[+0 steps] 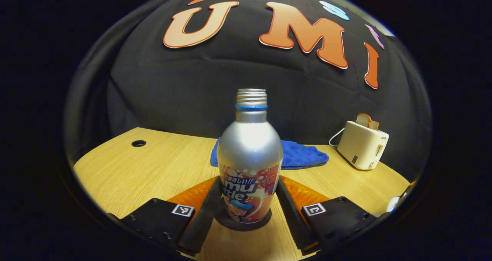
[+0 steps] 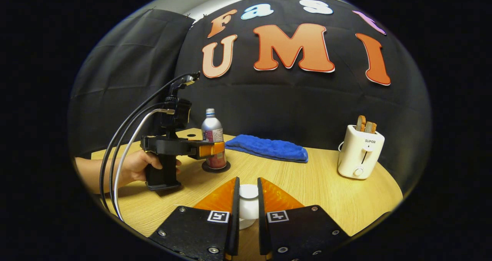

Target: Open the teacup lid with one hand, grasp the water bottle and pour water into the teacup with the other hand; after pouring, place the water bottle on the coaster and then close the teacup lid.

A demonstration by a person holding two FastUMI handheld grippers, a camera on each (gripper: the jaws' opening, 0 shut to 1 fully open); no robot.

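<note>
Bottom centre of the left gripper view, the left tongs [image 1: 246,211] stand spread to either side of one water bottle [image 1: 250,165], upright on its dark coaster [image 1: 265,222], whether touching I cannot tell; one blue cloth [image 1: 303,155] and one toaster [image 1: 363,145] sit behind on the table [image 1: 153,165]. Bottom centre of the right gripper view, the right tongs [image 2: 248,209] are clenched on one white teacup lid [image 2: 248,205], with the bottle, left tongs and a hand [image 2: 134,167] at middle left.

Silver water bottle [image 1: 250,157] with red-and-white label, blue cloth [image 1: 300,155], cream toaster [image 1: 363,145], pale wood-grain table [image 1: 134,172].
</note>
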